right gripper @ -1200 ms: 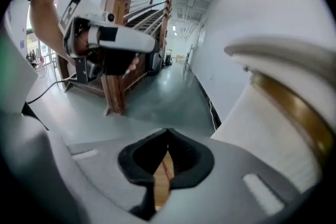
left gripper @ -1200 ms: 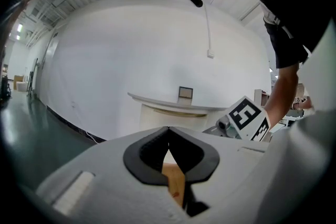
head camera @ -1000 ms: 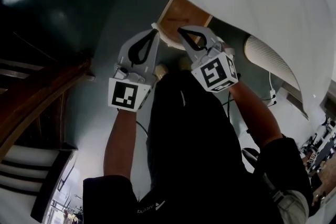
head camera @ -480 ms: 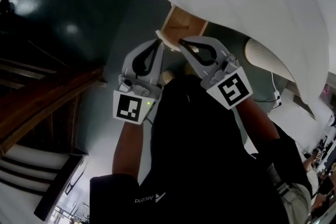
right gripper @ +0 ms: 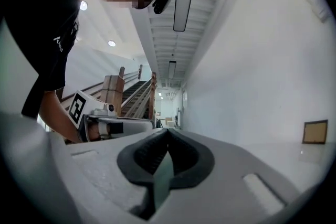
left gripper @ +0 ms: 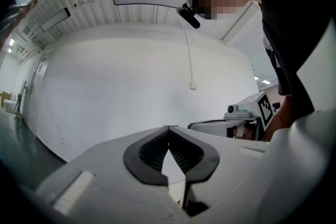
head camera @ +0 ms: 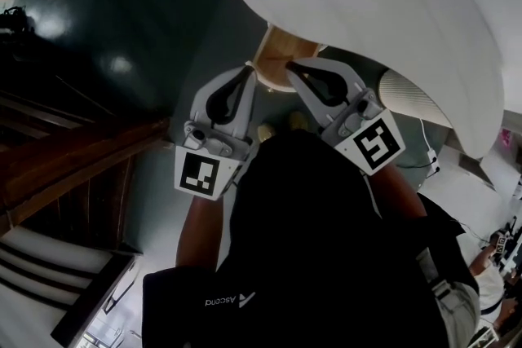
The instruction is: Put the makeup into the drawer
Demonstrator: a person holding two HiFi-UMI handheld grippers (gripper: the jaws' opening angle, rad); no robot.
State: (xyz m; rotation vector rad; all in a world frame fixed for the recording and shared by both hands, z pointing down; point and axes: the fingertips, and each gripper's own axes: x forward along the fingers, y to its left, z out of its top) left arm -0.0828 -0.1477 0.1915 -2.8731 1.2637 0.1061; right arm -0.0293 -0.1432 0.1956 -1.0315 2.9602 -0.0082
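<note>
Both tools were held low against the person's dark shirt (head camera: 318, 240), pointing away from the body. The left tool (head camera: 247, 72) had its jaws pressed together at the tips with nothing between them, and the right tool (head camera: 294, 66) was the same, tips meeting on empty air. The two tools sat just beside each other. Neither the makeup nor the drawer showed in any view. The head view took in only a dark green floor (head camera: 122, 20), a wooden staircase (head camera: 73, 167), a broad white wall (head camera: 367, 12) and a pale wooden surface (head camera: 281, 53) just beyond the tool tips. Whether that wood belonged to the drawer's furniture could not be told.

The task appeared not yet under way. The chief risk seemed to be the search itself: with the head camera looking at floor and wall, a reach made from this stance would go in blind. The jaws would also need to spread before any pick, or they would likely nudge the makeup aside. Carried so close together, the tools could knock one another, or clip the wooden edge ahead, on a hasty swing.
</note>
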